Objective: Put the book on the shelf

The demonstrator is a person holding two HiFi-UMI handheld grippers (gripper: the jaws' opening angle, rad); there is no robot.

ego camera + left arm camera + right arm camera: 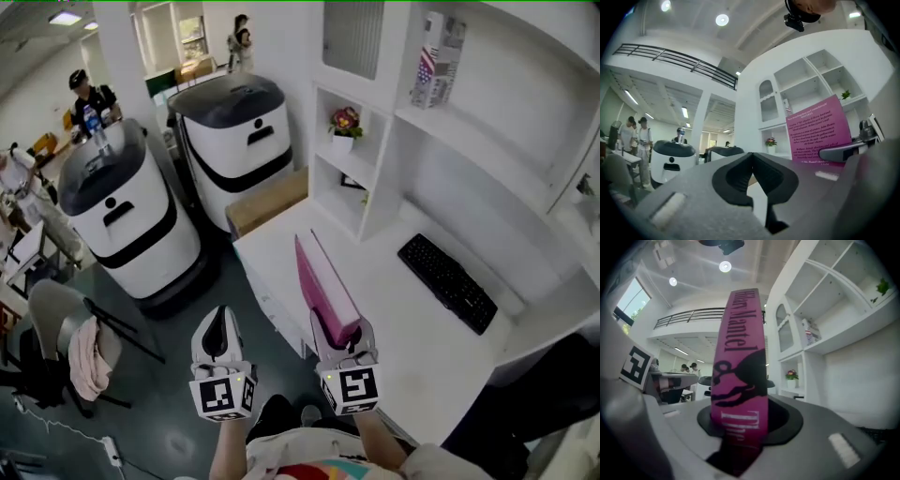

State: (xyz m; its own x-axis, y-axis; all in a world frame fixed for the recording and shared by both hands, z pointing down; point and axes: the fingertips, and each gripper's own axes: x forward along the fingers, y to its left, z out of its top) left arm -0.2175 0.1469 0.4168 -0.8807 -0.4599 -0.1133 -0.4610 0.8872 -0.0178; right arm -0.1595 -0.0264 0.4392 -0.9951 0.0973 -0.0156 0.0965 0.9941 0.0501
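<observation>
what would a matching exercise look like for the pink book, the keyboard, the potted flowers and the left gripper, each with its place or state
Things:
1. pink book
2. black keyboard
3. potted flowers
4. left gripper

Places or states:
a. lying on the white desk
b. jaws together, nothing between them
c. clamped upright in the right gripper
d. standing in a shelf cubby

Pairs: 1-c, 2-a, 3-d, 4-b

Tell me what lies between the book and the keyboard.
Nothing but bare desk, as the head view shows, separates book from keyboard.
</observation>
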